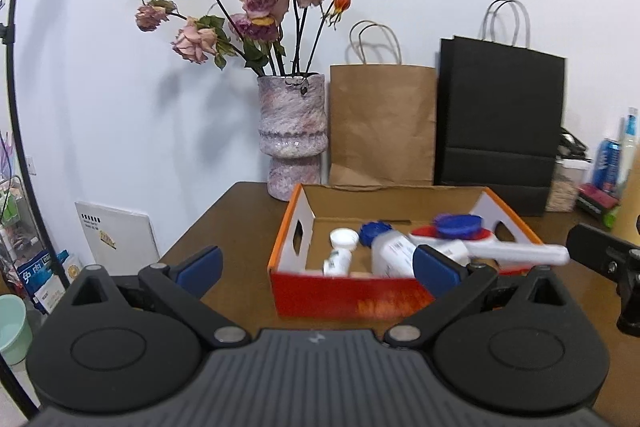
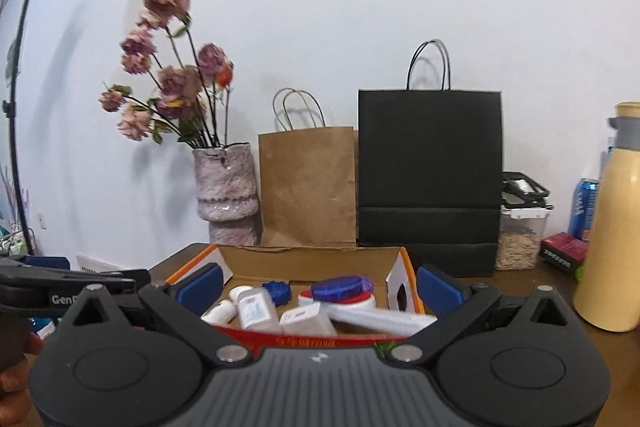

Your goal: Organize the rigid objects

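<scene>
Left tool (image 1: 316,267) & right tool (image 2: 316,287): jaws spread wide, nothing held, both facing the orange box (image 1: 352,295) at 12 o'clock. Box on table (image 1: 224,223) already holds bottles (image 1: 390,253), blue-lidded jar (image 2: 342,289), white long-handled item (image 1: 516,254) over its 3 o'clock rim. Step, judged: between placements; next move needs another loose item found. Behind box: vase (image 1: 291,131), brown bag (image 1: 382,125), black bag (image 1: 498,115); cream bottle (image 2: 610,227) crowds right side.
</scene>
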A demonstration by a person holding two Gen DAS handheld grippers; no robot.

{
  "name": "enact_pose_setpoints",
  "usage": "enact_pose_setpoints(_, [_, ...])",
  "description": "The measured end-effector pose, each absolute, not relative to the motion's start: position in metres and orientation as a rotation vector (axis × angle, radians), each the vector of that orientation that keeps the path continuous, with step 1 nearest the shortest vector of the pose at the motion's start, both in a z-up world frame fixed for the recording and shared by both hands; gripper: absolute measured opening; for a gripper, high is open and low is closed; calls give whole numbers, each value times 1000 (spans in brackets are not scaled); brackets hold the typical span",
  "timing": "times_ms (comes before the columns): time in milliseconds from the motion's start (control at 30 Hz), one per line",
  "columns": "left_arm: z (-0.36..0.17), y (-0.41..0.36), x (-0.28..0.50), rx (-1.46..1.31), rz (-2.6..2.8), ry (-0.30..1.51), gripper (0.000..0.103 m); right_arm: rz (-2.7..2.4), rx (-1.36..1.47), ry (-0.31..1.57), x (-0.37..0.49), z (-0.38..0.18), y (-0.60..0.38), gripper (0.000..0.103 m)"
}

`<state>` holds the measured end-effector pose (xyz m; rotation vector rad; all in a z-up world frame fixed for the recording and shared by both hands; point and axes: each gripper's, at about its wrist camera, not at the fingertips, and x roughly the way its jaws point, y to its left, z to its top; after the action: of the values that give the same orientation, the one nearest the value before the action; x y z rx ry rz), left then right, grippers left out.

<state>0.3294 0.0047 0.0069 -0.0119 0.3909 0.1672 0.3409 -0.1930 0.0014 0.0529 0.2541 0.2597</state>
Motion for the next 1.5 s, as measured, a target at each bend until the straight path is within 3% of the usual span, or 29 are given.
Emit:
enact_pose_setpoints(600, [11, -6, 157, 11, 136, 364, 103, 280, 31, 242, 161, 4, -210, 103])
enact_pose_setpoints(1500, [13, -11, 123, 20, 135, 349, 103, 282, 23, 237, 125, 4, -214, 103])
